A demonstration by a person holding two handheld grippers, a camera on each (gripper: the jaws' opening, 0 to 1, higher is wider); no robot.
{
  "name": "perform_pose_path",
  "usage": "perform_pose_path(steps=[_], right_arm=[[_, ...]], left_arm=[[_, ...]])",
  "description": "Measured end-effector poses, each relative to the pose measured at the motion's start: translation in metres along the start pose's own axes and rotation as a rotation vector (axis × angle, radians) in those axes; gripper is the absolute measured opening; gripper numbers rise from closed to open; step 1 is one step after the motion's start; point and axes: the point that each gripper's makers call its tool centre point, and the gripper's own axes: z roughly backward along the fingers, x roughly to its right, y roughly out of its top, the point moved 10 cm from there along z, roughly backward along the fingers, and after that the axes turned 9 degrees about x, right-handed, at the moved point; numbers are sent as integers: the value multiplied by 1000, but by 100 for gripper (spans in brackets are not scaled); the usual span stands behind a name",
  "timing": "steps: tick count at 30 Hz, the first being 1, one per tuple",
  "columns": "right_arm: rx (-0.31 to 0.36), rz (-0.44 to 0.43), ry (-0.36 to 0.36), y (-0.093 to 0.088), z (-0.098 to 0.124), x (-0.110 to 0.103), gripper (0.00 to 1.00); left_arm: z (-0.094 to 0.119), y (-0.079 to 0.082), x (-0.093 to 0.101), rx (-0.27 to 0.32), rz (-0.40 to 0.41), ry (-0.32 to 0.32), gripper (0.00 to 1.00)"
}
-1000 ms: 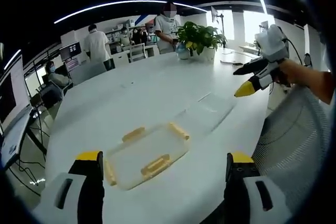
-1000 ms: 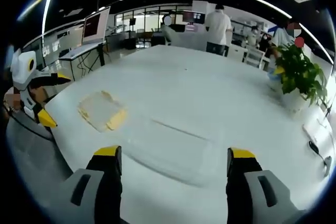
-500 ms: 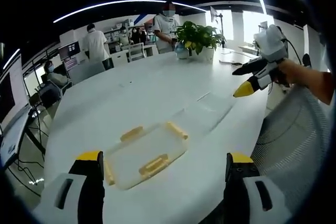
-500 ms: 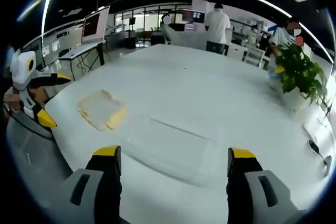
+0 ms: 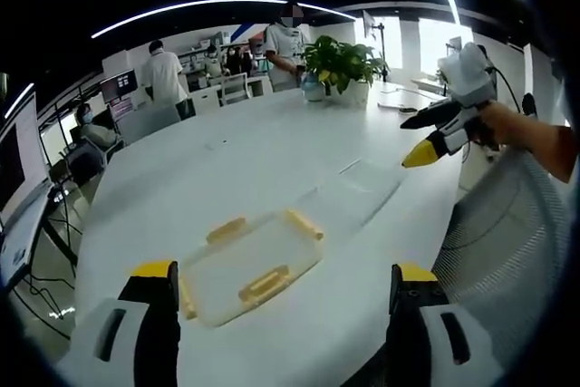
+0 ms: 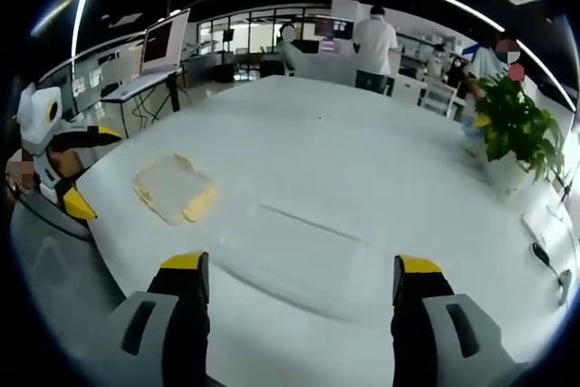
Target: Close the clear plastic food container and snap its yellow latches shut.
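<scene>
While both grippers hover wide and empty, clear lid (image 6: 304, 260) sits apart from container (image 5: 249, 265): light, slick (thin plastic), grip an edge; 4 latches (image 5: 267, 284).

My counter (image 5: 272, 151) is smooth, glossy white. On it, the container (image 5: 249, 265) is clear plastic with opaque yellow latches (image 5: 267, 285).
</scene>
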Motion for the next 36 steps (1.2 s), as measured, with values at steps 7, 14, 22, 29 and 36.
perform_pose_path(steps=[7, 14, 22, 29, 36], right_arm=[[2, -8, 17, 0, 0, -2, 81], [-1, 8, 43, 1, -1, -7, 80], [5, 0, 55, 2, 1, -8, 81], [20, -8, 57, 4, 3, -7, 86], [38, 47, 101, 14, -2, -13, 89]], left_arm=[[2, 0, -4, 20, 36, -6, 95], [4, -1, -14, 26, 65, 15, 96], [6, 0, -22, 25, 65, 27, 99], [9, 0, -30, 16, 73, 26, 99], [10, 3, -42, 14, 43, 6, 99]])
